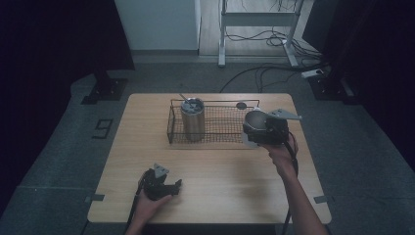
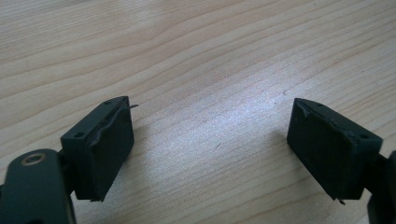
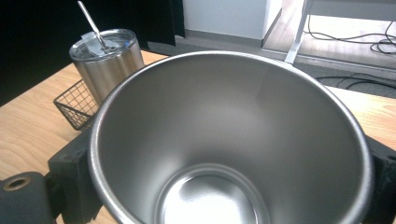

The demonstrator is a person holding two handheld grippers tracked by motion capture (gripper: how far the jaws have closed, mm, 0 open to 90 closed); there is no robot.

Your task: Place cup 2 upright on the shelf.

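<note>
Two grippers are in use at a wooden surface (image 1: 210,171), one in each of the person's hands

Right gripper (image 1: 262,129): its fingers (image 3: 70,172) are clamped on an open steel cup (image 1: 255,118), one finger on each side of the cup's outer wall. In the right gripper view the cup (image 3: 224,140) has its mouth turned towards the camera, and its inside is bare polished metal with nothing in it. From the high view the cup sits at the right end of a black wire basket (image 1: 215,102); whether it is inside the basket or just over its end wall cannot be told.

Left gripper (image 1: 172,185): it is at the near left part of the surface, well apart from the basket. The left gripper view shows its fingers (image 2: 105,149) released and standing wide, with bare wood between them and nothing held.

Other items: a lidded steel tumbler (image 1: 193,119) stands upright in the left part of the basket, with a metal straw (image 3: 91,23) rising from its lid. A small dark round object (image 1: 241,105) lies by the basket's far right corner; its nature cannot be told
</note>
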